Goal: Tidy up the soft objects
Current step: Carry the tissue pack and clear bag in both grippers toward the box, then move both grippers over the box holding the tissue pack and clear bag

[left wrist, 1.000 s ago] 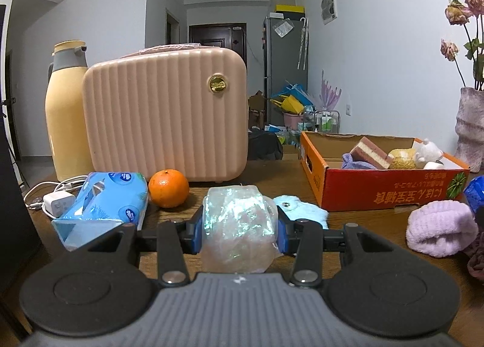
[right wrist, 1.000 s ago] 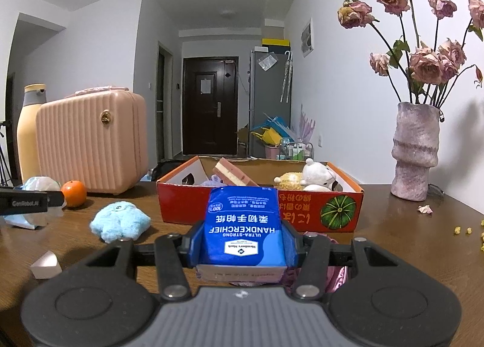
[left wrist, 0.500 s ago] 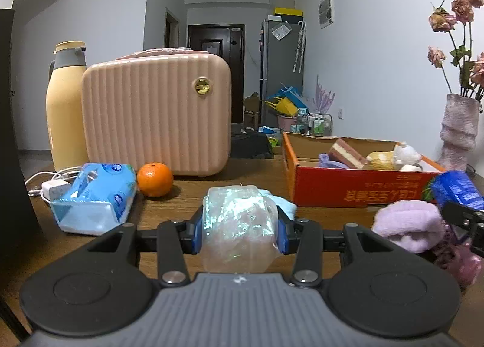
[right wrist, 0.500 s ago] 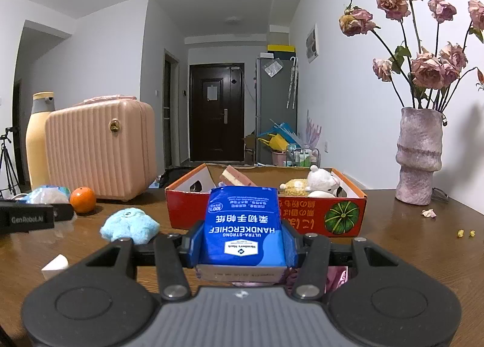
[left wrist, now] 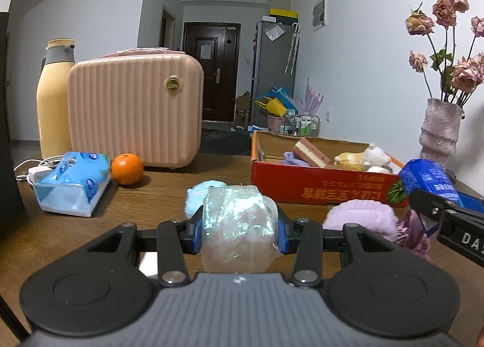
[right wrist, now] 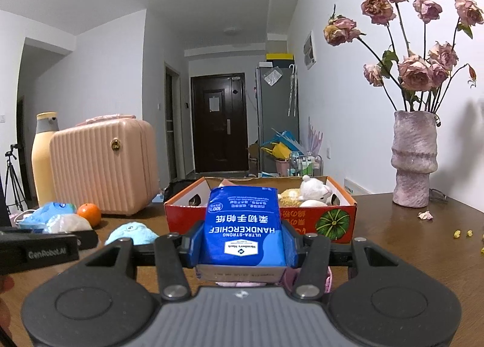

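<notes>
My left gripper is shut on a shiny clear plastic bundle, held above the wooden table. My right gripper is shut on a blue handkerchief pack; the same blue handkerchief pack shows at the right of the left wrist view. Ahead stands the orange cardboard box with a sponge cake toy, a yellow plush and a white plush inside. A light blue plush and a lilac fluffy roll lie on the table before the orange cardboard box.
A pink ribbed case and a yellow flask stand at the back left, with an orange and a blue tissue pack in front. A vase of dried roses stands right. Crumbs lie near it.
My left gripper has moved right with the bundle; the box and right gripper have come further into its view. The right gripper has edged closer to the box.
</notes>
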A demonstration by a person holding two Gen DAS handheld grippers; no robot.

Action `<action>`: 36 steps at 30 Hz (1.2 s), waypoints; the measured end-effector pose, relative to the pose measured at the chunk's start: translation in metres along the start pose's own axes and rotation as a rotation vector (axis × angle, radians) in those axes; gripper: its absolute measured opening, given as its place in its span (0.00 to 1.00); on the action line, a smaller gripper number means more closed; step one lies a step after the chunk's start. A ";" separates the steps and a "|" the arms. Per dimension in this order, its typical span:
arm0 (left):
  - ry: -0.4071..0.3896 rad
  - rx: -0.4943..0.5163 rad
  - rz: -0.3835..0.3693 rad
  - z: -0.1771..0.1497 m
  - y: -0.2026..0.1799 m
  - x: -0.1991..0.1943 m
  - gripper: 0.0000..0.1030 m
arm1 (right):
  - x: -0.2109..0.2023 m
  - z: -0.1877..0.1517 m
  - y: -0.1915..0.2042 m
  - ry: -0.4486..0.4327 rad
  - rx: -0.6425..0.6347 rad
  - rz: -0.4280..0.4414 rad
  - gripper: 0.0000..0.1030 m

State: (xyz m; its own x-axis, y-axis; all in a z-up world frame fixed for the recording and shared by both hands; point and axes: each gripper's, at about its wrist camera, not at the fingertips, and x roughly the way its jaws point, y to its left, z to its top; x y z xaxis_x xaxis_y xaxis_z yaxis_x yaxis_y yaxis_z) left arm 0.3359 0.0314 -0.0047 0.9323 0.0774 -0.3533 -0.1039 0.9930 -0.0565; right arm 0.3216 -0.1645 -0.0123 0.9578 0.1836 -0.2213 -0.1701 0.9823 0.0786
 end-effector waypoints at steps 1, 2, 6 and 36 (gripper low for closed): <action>0.000 -0.004 -0.003 0.000 -0.003 -0.001 0.43 | 0.000 0.000 -0.001 -0.001 0.001 -0.001 0.49; -0.003 -0.006 -0.004 0.000 -0.008 -0.003 0.43 | -0.001 0.001 -0.004 -0.001 0.003 -0.003 0.49; -0.011 -0.016 -0.005 -0.001 -0.019 -0.007 0.43 | 0.000 0.002 -0.014 -0.002 0.017 -0.008 0.49; -0.039 -0.087 0.005 0.022 -0.061 0.022 0.43 | 0.026 0.013 -0.078 -0.042 0.099 -0.022 0.49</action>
State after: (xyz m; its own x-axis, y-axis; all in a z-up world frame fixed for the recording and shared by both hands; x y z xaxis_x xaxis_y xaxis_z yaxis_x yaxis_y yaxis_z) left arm 0.3701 -0.0253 0.0117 0.9441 0.0877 -0.3178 -0.1370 0.9812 -0.1362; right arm 0.3631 -0.2366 -0.0117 0.9702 0.1578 -0.1837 -0.1268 0.9773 0.1700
